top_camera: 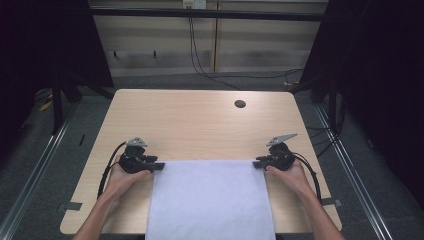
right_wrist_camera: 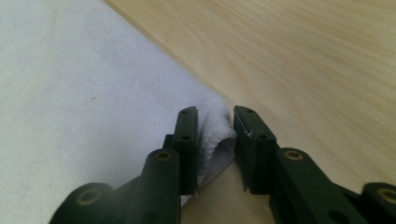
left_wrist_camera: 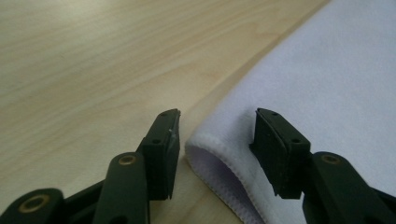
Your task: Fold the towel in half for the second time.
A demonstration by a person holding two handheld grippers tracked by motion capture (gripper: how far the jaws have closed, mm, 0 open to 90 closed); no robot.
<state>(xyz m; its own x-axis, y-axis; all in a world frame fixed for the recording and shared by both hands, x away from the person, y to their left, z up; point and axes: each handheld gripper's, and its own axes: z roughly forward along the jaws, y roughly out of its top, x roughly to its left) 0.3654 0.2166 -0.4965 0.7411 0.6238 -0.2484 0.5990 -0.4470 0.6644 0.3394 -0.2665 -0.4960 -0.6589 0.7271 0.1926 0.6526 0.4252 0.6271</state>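
Item 1. Light wood-grain rectangular table with rounded corners [top_camera: 190, 120]. Mostly bare; a small dark round cable hole [top_camera: 240, 104] sits in the far right part of the top. I work from the near edge.

Item 2. Pale lavender-white rectangular cloth with a stitched hem [top_camera: 210, 200]. It lies flat and smooth on the near middle of the table, its near end running past the table's front edge. Its two far corners sit at my two grippers. I judge the work as handling this cloth by its far corners, most likely a fold toward me. Done so far: both tools brought to the corners. Left to do: a firm hold on the left corner, the lift, and all of the folding; the cloth shows no fold yet.

Item 3. My forearms. Both come in from the bottom of the high view, spread wide, hands low on the table, each tool pointing inward along the cloth's far edge.

Item 4. Right black two-jaw gripper [right_wrist_camera: 215, 135]. In the right gripper view the jaws stand close together with the bunched corner of the cloth [right_wrist_camera: 217, 133] between them; the pads look pressed on it, so I count this corner as gripped.

Item 5. Left black two-jaw gripper [left_wrist_camera: 217, 140]. Jaws stand well apart, straddling the hemmed corner [left_wrist_camera: 205, 149]; neither pad touches it. This corner is not yet held.
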